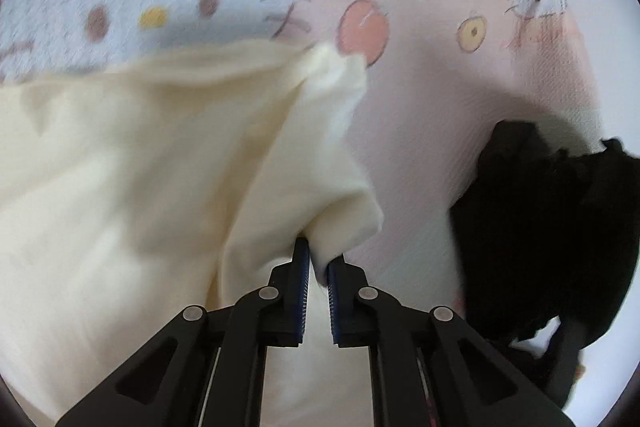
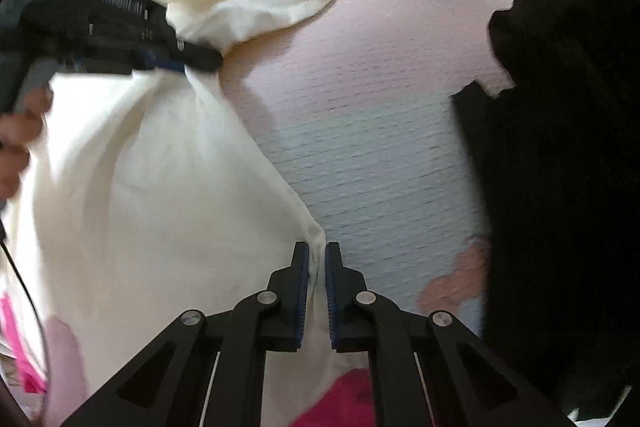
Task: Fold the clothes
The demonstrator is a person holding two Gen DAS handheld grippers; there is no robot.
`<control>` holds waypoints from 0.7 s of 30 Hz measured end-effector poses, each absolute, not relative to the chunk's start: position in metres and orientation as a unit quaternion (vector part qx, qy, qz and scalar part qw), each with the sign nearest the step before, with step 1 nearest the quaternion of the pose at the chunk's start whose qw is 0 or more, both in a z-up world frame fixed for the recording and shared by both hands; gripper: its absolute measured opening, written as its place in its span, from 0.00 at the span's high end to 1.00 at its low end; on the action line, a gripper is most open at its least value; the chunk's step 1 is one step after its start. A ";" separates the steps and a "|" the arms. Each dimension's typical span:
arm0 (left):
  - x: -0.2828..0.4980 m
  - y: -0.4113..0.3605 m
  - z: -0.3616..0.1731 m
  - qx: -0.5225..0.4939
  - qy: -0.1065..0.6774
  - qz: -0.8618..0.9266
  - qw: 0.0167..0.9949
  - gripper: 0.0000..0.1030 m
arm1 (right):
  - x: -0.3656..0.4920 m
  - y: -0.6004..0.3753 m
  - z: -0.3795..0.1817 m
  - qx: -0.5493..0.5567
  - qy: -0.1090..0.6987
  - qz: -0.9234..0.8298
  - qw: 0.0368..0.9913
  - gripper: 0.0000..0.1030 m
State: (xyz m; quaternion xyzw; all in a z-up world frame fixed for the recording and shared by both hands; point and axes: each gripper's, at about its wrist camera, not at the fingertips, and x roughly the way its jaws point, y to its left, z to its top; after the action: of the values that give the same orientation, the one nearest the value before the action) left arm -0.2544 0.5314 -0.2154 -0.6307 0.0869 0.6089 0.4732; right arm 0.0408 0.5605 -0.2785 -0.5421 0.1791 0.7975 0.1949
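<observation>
Both tongs are clamped on the cream garment [image 1: 120,167], and it hangs stretched between them above a pink cartoon-cat blanket [image 1: 440,87].

From the left wrist view, the left tongs [image 1: 319,267] sit narrow, with a bunched fold of cream cloth pinched between the blue pads. The fabric fans out to the left and runs up to a gathered tip that lies against a peach bow print on the blanket. To the right, well apart from the cream cloth, a black garment [image 1: 540,227] lies in a crumpled heap.

Over to the right wrist view, which gives what the first cannot: the left tongs [image 2: 182,57] seen from the side, reaching in from the left edge and biting the cloth where it necks into a twist. A hand [image 2: 18,147] grips that tool at the far left. The right tongs [image 2: 317,267] are nearly closed on a thin edge of the cream garment [image 2: 152,207], lower down the same sheet. Only this view shows bright pink fabric [image 2: 344,399] under the tongs at the bottom edge, and more pink at the lower left. The black garment [image 2: 560,167] fills the right side, and it is very dark, so its shape is hard to read.
</observation>
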 end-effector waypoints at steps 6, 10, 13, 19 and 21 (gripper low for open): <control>-0.252 0.546 -0.204 -0.623 0.088 0.599 0.496 0.93 | 0.057 0.559 -0.280 -0.543 0.184 0.787 0.226 0.95; -0.249 0.564 -0.201 -0.617 0.075 0.601 0.503 0.93 | 0.067 0.567 -0.280 -0.545 0.192 0.780 0.242 0.95; -0.255 0.568 -0.196 -0.615 0.069 0.600 0.508 0.93 | 0.068 0.565 -0.281 -0.550 0.169 0.778 0.252 0.95; -0.268 0.577 -0.185 -0.611 0.057 0.597 0.516 0.93 | 0.068 0.559 -0.278 -0.576 0.127 0.773 0.234 0.90; -0.272 0.583 -0.183 -0.609 0.085 0.605 0.505 0.87 | 0.071 0.561 -0.268 -0.563 0.159 0.781 0.220 0.78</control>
State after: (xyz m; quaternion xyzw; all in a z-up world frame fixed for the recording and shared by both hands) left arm -0.2718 0.5826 -0.1825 -0.6091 0.0851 0.6054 0.5053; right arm 0.0709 0.5613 -0.2682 -0.5629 0.1591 0.7805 0.2204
